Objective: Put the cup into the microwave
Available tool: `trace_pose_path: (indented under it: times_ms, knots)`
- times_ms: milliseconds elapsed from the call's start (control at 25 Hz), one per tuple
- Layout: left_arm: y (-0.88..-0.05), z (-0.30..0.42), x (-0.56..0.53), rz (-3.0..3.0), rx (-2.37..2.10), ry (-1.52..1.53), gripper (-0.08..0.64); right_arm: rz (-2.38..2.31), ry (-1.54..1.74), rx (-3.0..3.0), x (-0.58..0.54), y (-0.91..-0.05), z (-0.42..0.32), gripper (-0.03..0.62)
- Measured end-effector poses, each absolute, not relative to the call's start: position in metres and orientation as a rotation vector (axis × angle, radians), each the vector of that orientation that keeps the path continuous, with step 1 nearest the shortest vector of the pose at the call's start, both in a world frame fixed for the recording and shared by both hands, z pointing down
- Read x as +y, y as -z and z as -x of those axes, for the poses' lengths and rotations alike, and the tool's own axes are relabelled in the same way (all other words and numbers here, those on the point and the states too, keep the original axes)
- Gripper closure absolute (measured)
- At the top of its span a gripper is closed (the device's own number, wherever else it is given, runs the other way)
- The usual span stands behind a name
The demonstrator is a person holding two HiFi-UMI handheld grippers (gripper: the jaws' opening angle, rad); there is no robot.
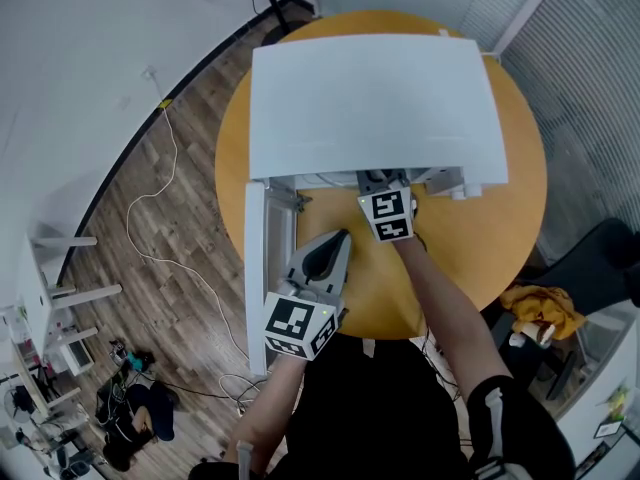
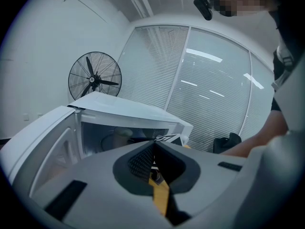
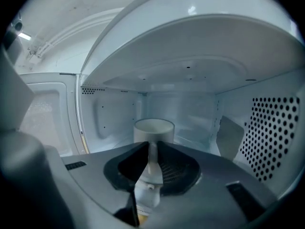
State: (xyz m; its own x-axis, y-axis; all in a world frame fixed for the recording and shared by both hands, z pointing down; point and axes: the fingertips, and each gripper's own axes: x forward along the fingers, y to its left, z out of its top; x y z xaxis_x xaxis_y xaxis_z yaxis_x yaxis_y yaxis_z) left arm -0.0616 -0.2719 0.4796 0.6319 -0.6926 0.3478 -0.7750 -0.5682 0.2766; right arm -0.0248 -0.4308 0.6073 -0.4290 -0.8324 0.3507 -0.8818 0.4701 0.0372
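The white microwave (image 1: pixel 375 98) stands open toward the round table's (image 1: pixel 500 248) far edge, and the cup (image 3: pixel 153 129) is well inside its cavity, handle pinched by the right gripper (image 3: pixel 152 149): placing, nearly done. Next, I reckon, let go and back straight out. The left gripper (image 2: pixel 153 152) hovers pressed together by the door (image 1: pixel 257 268), over a wood floor (image 1: pixel 180 228).

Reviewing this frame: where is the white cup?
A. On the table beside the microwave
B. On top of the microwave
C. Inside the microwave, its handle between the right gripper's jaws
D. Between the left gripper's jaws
C: the right gripper view shows the cup surrounded by the microwave cavity's walls, with its handle between the jaws of the right gripper.
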Motion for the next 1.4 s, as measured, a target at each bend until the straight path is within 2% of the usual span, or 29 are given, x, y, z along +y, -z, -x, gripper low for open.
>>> trace_pose_path:
  times_ms: [200, 560, 1280, 1400]
  knots:
    - [-0.477, 0.06, -0.269, -2.453, -1.176, -0.288, 0.569, -1.432, -0.232, -2.409, -0.425, -0.605, 0.024, 0.479]
    - [-0.471, 0.047, -0.253, -2.455, -1.221, -0.281, 0.568, -1.412, -0.254, -2.429, -0.395, -0.598, 0.008, 0.468]
    - [-0.458, 0.009, -0.207, -2.439, -1.34, -0.257, 0.569, -1.293, -0.218, -2.595, -0.297, -0.544, -0.024, 0.512]
    - [-0.459, 0.005, -0.203, -2.438, -1.344, -0.261, 0.569, -1.286, -0.249, -2.612, -0.284, -0.54, -0.029, 0.537]
